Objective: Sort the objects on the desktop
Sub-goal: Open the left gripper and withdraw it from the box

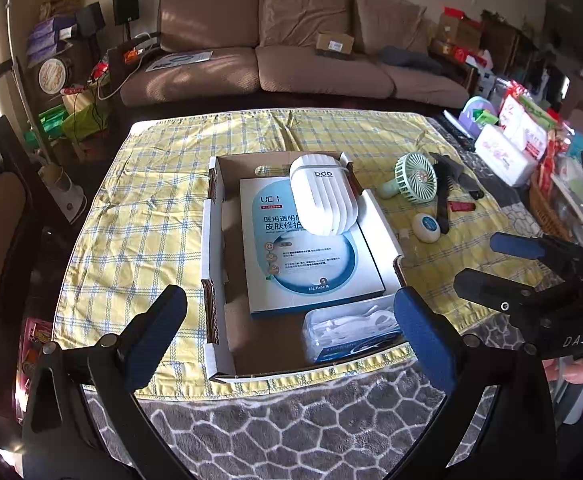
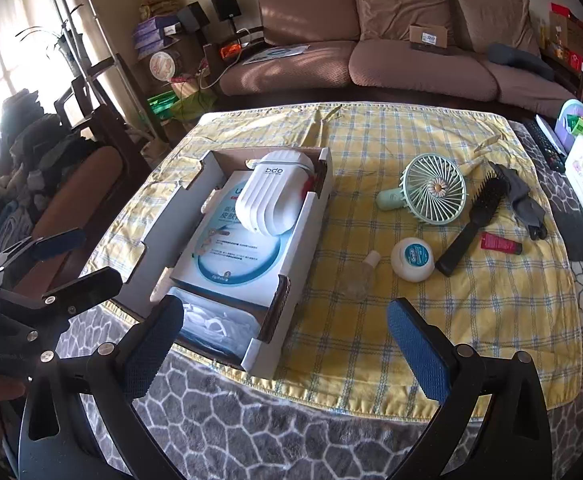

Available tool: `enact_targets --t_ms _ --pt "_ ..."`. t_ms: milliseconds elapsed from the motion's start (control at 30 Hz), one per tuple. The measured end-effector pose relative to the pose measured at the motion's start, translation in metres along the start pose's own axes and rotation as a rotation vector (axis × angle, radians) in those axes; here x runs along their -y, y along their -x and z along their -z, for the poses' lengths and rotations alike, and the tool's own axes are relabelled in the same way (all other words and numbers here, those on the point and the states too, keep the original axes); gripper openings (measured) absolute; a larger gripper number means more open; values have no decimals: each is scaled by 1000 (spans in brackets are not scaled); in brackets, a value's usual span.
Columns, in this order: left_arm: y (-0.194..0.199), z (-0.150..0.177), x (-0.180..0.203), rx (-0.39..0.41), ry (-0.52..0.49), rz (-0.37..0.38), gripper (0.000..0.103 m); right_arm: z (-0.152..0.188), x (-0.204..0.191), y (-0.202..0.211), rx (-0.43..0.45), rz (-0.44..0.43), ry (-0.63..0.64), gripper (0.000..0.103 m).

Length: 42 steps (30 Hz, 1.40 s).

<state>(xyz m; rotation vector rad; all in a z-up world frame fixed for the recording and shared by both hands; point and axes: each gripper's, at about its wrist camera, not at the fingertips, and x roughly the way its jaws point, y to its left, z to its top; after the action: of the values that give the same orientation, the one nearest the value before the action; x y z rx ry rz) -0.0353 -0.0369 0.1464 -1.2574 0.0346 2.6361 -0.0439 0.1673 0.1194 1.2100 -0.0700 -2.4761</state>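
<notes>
A white cardboard tray [image 1: 211,240] [image 2: 307,216] on the yellow checked cloth holds a blue-white box [image 1: 311,256], a white bdo case [image 1: 323,200] [image 2: 271,200] and a clear floss-pick box [image 1: 347,332]. Right of it lie a green hand fan [image 2: 431,192], a black hairbrush [image 2: 471,224], a round Oral-B floss case [image 2: 411,258], a small clear bottle [image 2: 361,276], a red tube [image 2: 499,243] and a grey cloth [image 2: 523,200]. My left gripper [image 1: 291,328] is open and empty at the tray's near end. My right gripper [image 2: 287,340] is open and empty, near the cloth's front edge.
A brown sofa [image 1: 291,40] stands behind the table. Tissue packs and snack bags [image 1: 519,140] crowd the table's right side. A chair [image 2: 75,200] stands at the left. Grey patterned cover [image 2: 291,420] lies at the front.
</notes>
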Motion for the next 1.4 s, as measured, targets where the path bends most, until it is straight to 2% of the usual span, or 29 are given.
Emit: enact_targets --t_ms 467,667,767,1000,1133,1233,1300,1400 --pt "25 25 12 -4 -28 28 103 34 7 37 -15 25 6 103" --pt "27 22 1 4 -8 16 103 26 -1 43 -4 -6 36 102" --pt "25 20 -2 0 -3 37 103 21 -1 45 12 -21 29 102" --pt "27 20 30 58 -83 103 103 22 51 54 67 10 -63 103" --pt "20 21 54 69 -81 157 103 29 88 50 72 21 -133 103" --pt "12 21 68 76 -74 198 103 33 97 43 95 35 -91 99" --pt "4 20 77 72 -94 213 103 32 98 32 90 45 -46 90" --pt "-7 19 92 77 -147 230 103 25 101 8 62 44 -9 83"
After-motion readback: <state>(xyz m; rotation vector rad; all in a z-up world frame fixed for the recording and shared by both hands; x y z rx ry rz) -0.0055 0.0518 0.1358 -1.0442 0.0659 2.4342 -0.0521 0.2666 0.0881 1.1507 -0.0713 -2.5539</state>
